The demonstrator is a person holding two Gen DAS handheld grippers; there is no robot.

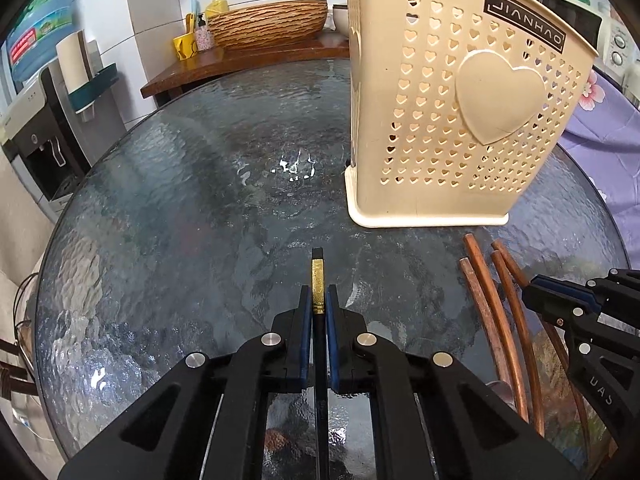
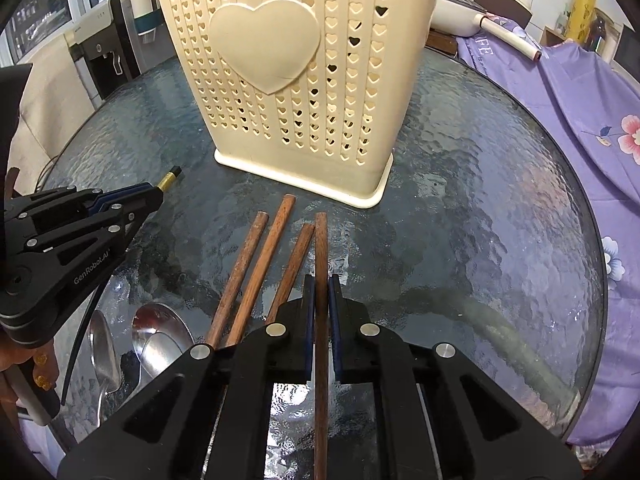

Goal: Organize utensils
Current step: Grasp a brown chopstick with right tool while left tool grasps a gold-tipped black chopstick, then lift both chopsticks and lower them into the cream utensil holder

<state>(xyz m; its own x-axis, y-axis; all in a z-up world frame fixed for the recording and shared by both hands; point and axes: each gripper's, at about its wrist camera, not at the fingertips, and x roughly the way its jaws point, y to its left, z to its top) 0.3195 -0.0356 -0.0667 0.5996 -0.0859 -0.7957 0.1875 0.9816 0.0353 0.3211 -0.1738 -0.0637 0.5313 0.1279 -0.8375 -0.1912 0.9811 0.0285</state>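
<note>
A cream utensil holder (image 1: 460,112) with heart holes stands upright on the glass table; it also shows in the right wrist view (image 2: 296,92). My left gripper (image 1: 318,292) is shut on a black chopstick with a gold band (image 1: 318,284), held above the table left of the holder; it shows from the side in the right wrist view (image 2: 154,196). My right gripper (image 2: 321,284) is shut on a brown wooden chopstick (image 2: 321,248). Three more wooden chopsticks (image 2: 256,264) lie on the table beside it, in front of the holder. Two metal spoons (image 2: 160,340) lie to their left.
The round textured glass table (image 1: 180,220) has a dark rim. A wooden counter with a woven basin (image 1: 268,24) stands behind it. A water dispenser (image 1: 44,120) is at the left. A purple floral cloth (image 2: 580,128) lies along the right.
</note>
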